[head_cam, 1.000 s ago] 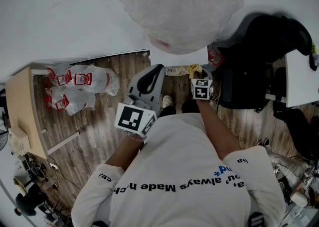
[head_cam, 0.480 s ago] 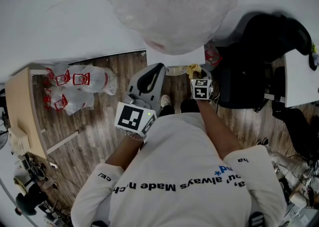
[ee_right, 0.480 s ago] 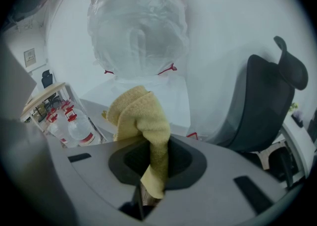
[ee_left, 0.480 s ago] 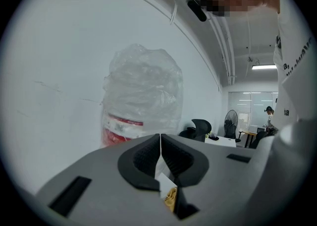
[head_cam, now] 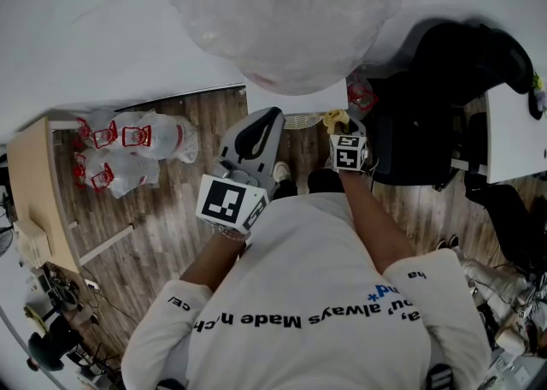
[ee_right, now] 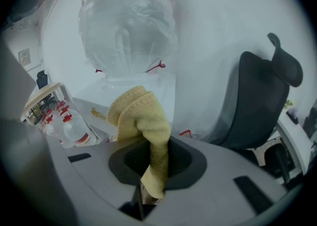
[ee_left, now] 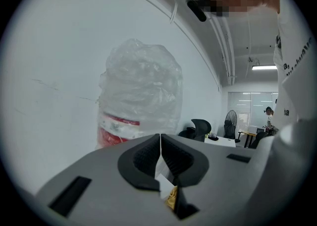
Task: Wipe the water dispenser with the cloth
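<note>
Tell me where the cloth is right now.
In the right gripper view the yellow cloth is clamped in the right gripper, close to the water dispenser, just below its plastic-wrapped bottle.

In the head view, the white water dispenser (head_cam: 291,99) is largely covered by the clear plastic-wrapped water bottle (head_cam: 286,16). The yellow terry cloth (head_cam: 333,117) is mostly hidden behind the marker cube (head_cam: 347,153) of the right gripper (ee_right: 154,156). Print on the bottle's red label (ee_left: 119,123) cannot be read.
</note>
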Demonstrator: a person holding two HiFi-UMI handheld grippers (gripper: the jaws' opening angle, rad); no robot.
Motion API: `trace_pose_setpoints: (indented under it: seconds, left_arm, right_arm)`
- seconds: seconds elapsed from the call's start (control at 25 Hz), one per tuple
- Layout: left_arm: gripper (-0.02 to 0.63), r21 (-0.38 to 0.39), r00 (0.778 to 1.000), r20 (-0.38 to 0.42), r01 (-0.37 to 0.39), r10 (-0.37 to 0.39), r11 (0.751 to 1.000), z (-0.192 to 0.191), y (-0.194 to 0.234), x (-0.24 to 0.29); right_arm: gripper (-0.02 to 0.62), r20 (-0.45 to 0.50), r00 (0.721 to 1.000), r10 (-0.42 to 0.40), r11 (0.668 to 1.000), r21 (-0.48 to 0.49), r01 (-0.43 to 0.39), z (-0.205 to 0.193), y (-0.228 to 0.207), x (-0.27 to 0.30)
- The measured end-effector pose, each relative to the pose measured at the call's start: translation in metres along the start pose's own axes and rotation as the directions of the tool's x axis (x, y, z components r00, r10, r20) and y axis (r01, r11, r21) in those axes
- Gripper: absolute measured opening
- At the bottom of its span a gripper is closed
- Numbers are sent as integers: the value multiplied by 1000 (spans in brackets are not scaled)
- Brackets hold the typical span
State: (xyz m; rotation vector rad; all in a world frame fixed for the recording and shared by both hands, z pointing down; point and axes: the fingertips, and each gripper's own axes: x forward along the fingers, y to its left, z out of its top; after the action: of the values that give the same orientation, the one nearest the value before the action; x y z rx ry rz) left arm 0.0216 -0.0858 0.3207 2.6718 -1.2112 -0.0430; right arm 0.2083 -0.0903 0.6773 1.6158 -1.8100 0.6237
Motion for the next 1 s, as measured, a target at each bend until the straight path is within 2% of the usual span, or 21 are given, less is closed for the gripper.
trace_pose_setpoints:
  seconds: [0.2,0.52,1.0]
  left_arm:
    - [26,0,1000,1,-6,6,1000,0,4,-2]
    - [26,-1,1000,3,-27,27,1000,1,16,-15]
    - [26,-7,997,-4,-81,81,997,-3,49,-53]
  right_arm:
    - [60,-13,999,-29,999,43,30,-3,-14,2]
    - [60,-29,998,-57,996,65,59,-12,-6,2]
    - [60,-22,999,42,999,-9,-42,-6,75,10]
